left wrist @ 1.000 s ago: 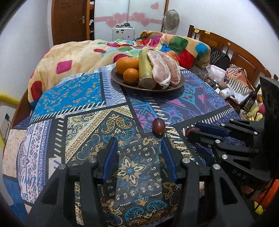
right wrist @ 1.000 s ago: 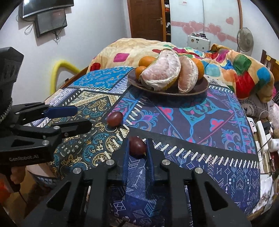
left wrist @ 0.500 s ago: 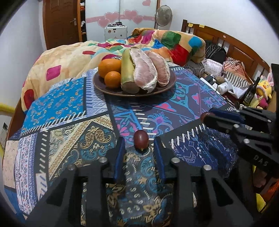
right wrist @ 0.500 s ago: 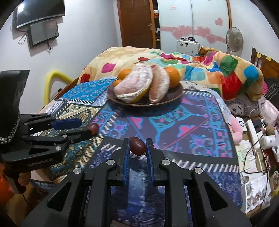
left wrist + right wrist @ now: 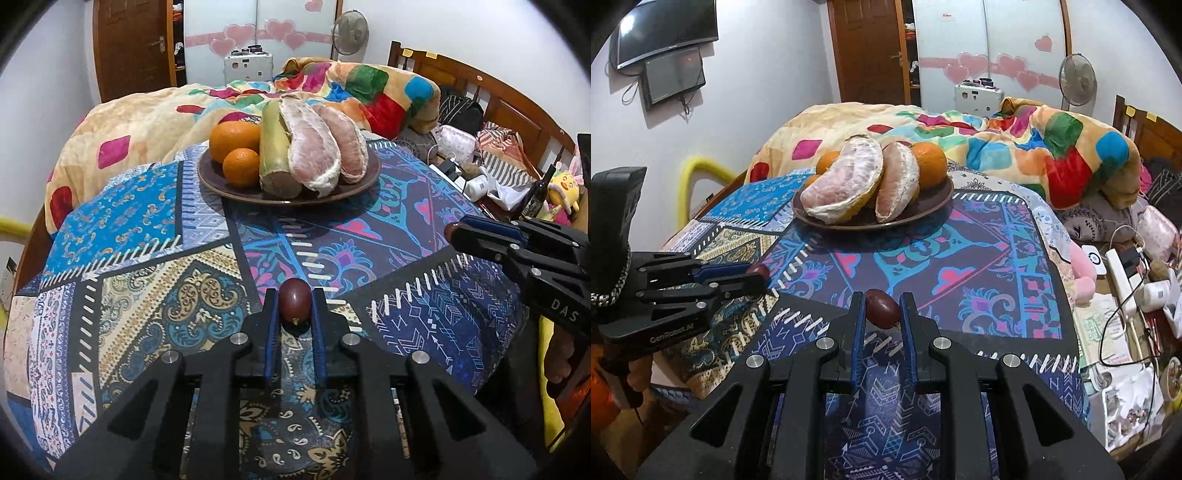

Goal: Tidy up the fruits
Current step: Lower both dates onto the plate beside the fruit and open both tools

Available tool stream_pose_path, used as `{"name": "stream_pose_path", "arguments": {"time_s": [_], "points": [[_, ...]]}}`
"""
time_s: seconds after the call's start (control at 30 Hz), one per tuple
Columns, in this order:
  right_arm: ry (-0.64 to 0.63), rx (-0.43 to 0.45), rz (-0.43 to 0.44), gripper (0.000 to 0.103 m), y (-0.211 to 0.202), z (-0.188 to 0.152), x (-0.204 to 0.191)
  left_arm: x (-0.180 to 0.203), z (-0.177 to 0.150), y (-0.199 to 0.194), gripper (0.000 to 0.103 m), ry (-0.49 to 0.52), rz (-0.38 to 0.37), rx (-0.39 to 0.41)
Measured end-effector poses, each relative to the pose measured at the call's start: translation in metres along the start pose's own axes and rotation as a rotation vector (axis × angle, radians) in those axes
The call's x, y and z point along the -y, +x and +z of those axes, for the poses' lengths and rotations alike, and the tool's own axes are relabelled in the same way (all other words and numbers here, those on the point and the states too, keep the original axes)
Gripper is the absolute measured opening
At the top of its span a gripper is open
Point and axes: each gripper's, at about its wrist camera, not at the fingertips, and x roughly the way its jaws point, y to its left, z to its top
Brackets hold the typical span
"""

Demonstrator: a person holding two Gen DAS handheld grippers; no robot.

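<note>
At the bottom centre of the left wrist view, the left gripper (image 5: 294,314) has just closed its jaws onto a small dark red fruit (image 5: 294,304), which sits clamped between the blue pads just above the patterned tablecloth (image 5: 155,229). In the right wrist view the right gripper (image 5: 882,308) likewise grips a 2nd dark red fruit (image 5: 882,303) at lower centre, clear of the cloth.

Each fruit looks light, smooth and glossy, probably thin-skinned and easy to bruise or squirt out, so a gentle pinch across the widest middle, as now, seems the safest hold.

Both grippers slope downward toward the table, the left one showing at the left edge of the right view, the right one at the right edge of the left view.

Farther up, the brown plate (image 5: 221,184) carries 2 oranges (image 5: 241,166) and peeled pomelo segments (image 5: 314,147), with a colourful blanket (image 5: 369,88) beyond.
</note>
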Motion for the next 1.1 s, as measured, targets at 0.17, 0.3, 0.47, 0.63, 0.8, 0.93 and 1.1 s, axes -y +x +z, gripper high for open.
{"name": "stream_pose_path", "arguments": {"time_s": [0.17, 0.3, 0.47, 0.63, 0.8, 0.93, 1.1], "points": [[-0.006, 0.013, -0.005, 0.017, 0.000, 0.008, 0.001, -0.008, 0.011, -0.010, 0.017, -0.009, 0.010, 0.035], [-0.005, 0.032, -0.008, 0.017, 0.000, 0.016, 0.004, -0.015, 0.023, -0.017, 0.017, -0.010, 0.023, 0.066], [-0.011, 0.048, -0.020, 0.017, 0.007, 0.028, 0.008, -0.023, 0.039, -0.016, 0.017, -0.009, 0.038, 0.092], [-0.022, 0.050, -0.033, 0.017, 0.018, 0.040, 0.012, -0.030, 0.054, -0.008, 0.017, -0.007, 0.052, 0.108], [-0.036, 0.057, -0.055, 0.017, 0.032, 0.053, 0.018, -0.036, 0.064, 0.005, 0.017, -0.008, 0.056, 0.105], [-0.032, 0.050, -0.066, 0.017, 0.045, 0.064, 0.026, -0.037, 0.073, 0.017, 0.017, 0.010, 0.066, 0.093], [-0.043, 0.024, -0.080, 0.017, 0.062, 0.076, 0.029, -0.041, 0.078, 0.028, 0.017, 0.014, 0.062, 0.081]]}}
